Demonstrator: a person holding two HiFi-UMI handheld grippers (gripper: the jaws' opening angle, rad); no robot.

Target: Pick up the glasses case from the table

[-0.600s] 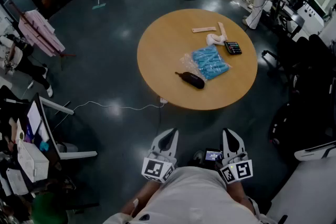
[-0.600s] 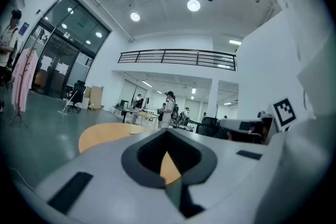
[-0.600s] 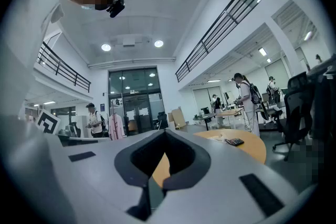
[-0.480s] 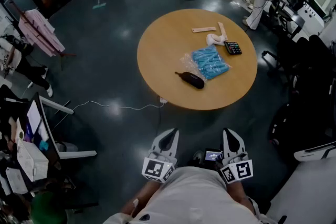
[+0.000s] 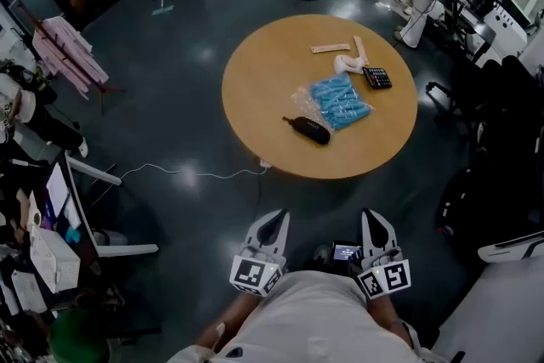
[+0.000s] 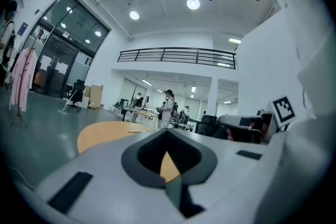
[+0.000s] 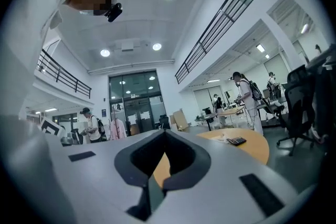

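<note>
A person stands well back from a round table [image 5: 272, 68], a gripper in each hand held low against the body, both aimed about level toward the tabletop. The case [image 5: 308, 129], dark and oblong, lies flat on the near half of the table, just beside a blue packet [image 5: 340, 100], with a calculator [image 5: 377, 77] and some pale strips farther off. A wide stretch of floor separates it from both tools.

The left gripper [image 5: 272, 217] is clenched on nothing: its own view shows the two jaws meeting at the tips [image 6: 167, 134], with only a slice of tabletop visible through the gap behind them. The right gripper [image 5: 376, 217] looks the same, jaws drawn together and empty [image 7: 164, 134], the table edge and calculator [image 7: 237, 140] off to one side in the distance.

By the look of it, the job has not begun. Nothing has been touched, and the case sits undisturbed on the wood. Everything is left to do: walk up to the table, spread the jaws of one gripper, bring them down across the case, close on it and lift it clear. The packet's crinkled wrap lies right against the case on its far side, so an approach from the near side would seem the cleaner one. Other people work at desks in the background.
</note>
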